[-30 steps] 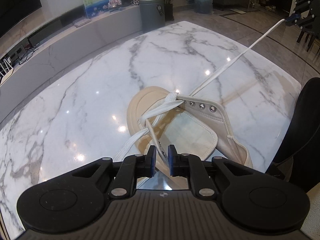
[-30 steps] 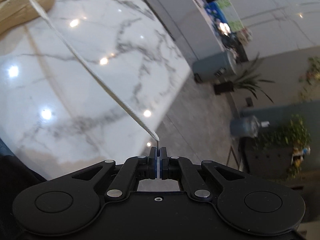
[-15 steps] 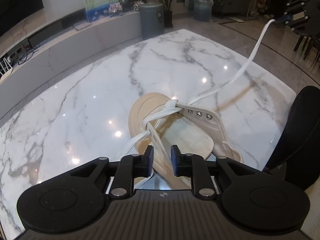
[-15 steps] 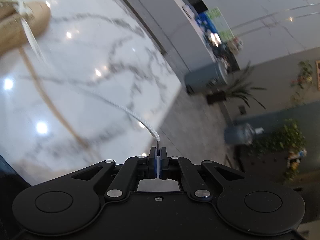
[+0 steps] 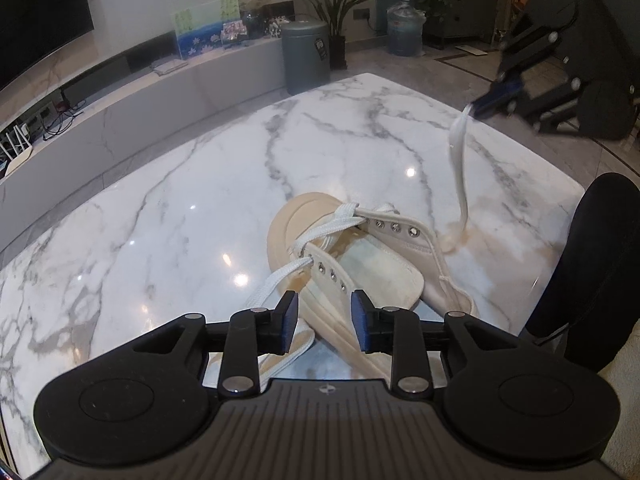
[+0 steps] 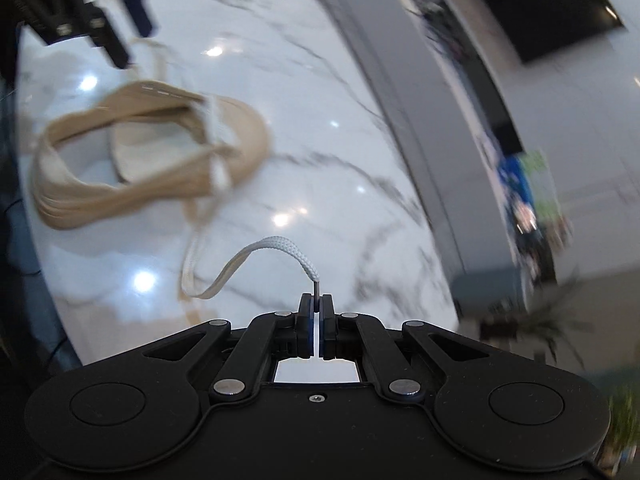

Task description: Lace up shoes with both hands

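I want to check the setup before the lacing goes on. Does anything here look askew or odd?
The beige canvas shoe lies tipped on its side on the white marble table, not upright. Only its eyelets nearest the toe are laced. The white lace, pinched at its tip by the right gripper, hangs slack in a loop.

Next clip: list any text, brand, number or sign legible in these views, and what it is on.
None can be read.
Grey bin: a small dark label with white marks, too small to read.
Green and blue display board: print too small in the left wrist view, blurred in the right wrist view.
Water jug: no legible label.
Shoe: no visible brand or print.
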Demonstrator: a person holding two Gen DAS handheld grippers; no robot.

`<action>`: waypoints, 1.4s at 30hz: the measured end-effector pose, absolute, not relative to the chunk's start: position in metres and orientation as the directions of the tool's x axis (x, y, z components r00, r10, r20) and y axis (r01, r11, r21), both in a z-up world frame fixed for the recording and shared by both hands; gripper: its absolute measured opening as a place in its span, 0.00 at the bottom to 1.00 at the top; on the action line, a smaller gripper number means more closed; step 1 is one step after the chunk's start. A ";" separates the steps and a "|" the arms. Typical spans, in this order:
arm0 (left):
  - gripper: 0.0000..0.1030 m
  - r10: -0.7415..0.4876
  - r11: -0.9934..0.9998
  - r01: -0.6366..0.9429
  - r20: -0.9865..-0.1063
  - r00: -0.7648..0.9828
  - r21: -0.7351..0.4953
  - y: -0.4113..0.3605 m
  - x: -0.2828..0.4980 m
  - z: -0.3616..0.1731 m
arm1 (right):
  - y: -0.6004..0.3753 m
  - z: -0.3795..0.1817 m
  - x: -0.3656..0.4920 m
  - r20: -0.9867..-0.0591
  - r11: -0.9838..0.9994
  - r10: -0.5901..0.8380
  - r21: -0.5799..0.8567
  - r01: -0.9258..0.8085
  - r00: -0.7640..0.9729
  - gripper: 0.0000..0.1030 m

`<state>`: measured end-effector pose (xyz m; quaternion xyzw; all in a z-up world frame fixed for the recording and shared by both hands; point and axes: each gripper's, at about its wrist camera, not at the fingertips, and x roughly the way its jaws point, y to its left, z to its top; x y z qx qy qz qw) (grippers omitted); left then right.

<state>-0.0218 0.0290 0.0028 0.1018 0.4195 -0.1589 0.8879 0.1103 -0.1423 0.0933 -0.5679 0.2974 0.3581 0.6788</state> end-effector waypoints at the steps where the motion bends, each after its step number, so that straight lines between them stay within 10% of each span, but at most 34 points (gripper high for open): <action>1: 0.27 -0.195 0.932 0.361 -0.777 0.598 0.044 0.031 -0.021 0.002 | -0.134 0.088 0.108 -0.815 0.059 0.152 -0.557 -0.829 0.559 0.00; 13: 0.27 -0.174 0.944 0.328 -0.784 0.595 0.039 0.052 -0.014 -0.004 | -0.066 0.054 0.087 -0.866 -0.265 0.181 -0.500 -0.825 0.467 0.00; 42: 0.29 -0.158 0.948 0.316 -0.802 0.576 0.041 0.058 -0.011 -0.009 | -0.039 0.073 0.105 -0.898 -0.093 0.337 -0.331 -0.939 0.283 0.15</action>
